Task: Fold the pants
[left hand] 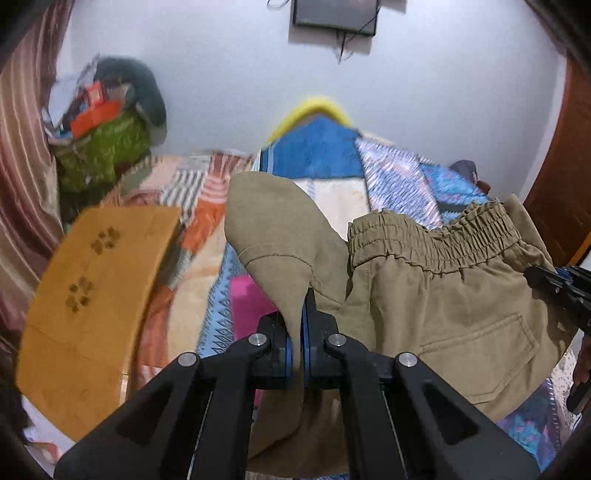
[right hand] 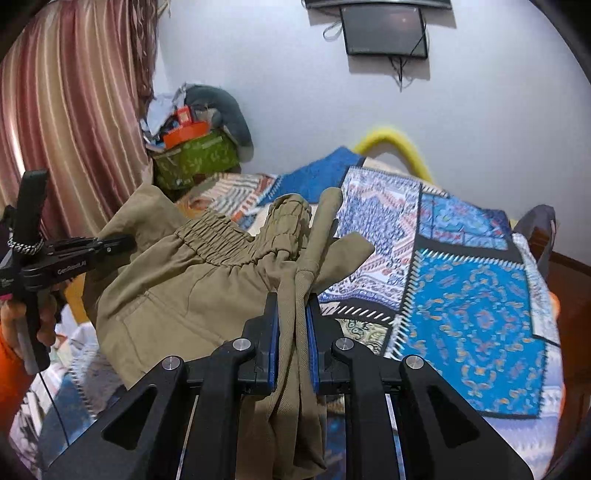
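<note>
Pants of khaki cloth hang in the air between my two tongs, above the patchwork bedspread. From my left wrist camera, my left gripper has its jaws clamped tight on a thin fold of the cloth, with a rounded flap standing up past the blue pads. The gathered elastic waistband runs off to the right, a back pocket below it, and my right gripper shows at the right edge, its tips against the cloth there. An orange cushion with paw prints lies on the bed to the left, blurred, and a green bag stuffed with odds and ends stands against the wall. From my right wrist camera, my right gripper pinches a thick bunch of several layers of the pants, which stick up past the jaws and dangle below them. The waistband stretches away to the left toward my left gripper, seen side-on with its tips at the cloth's far corner. A striped curtain hangs behind it, and a dark screen is mounted on the wall.
</note>
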A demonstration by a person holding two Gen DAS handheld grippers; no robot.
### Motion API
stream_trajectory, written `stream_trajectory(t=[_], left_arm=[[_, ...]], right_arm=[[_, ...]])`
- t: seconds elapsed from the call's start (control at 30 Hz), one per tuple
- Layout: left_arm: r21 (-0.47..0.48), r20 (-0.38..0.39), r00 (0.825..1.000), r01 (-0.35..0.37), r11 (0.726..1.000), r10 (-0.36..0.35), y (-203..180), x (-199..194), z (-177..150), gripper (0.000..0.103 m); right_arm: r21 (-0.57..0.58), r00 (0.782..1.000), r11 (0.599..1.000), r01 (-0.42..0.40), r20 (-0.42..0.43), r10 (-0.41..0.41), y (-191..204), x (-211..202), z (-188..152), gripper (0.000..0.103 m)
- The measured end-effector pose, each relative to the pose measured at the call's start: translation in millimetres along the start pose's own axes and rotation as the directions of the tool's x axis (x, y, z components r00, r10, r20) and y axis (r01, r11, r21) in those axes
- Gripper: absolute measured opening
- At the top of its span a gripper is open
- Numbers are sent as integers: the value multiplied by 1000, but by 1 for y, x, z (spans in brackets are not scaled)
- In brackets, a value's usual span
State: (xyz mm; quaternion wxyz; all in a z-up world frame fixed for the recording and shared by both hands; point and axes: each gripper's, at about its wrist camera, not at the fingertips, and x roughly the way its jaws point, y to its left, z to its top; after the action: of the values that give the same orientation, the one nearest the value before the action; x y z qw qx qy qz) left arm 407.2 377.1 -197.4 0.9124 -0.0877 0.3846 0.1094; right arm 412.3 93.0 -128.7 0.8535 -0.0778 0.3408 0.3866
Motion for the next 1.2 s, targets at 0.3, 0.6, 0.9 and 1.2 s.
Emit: stream_trajectory(t=[0.3,0.6,0.9,1.2], left_arm=[[-31,-219,976,-6,999,-1,18,94,-46,12],[-74,-234,971,-70,995,51,53,83,-62,33],[18,-216,969,-121,992,122,35,18,-62,33],[112,14,1000,-12,994,11,-37,-149,-51,33]], right_arm=[[0,983,999,41,-177,-40,-14,69,-36,12],[-57,968,995,83,-233,-94,-22,51,-43,36],[14,967,991,134,-218,-128,-40,-6,-33,53],[-17,999,999,49,5,-49,10,-133,-5,53]])
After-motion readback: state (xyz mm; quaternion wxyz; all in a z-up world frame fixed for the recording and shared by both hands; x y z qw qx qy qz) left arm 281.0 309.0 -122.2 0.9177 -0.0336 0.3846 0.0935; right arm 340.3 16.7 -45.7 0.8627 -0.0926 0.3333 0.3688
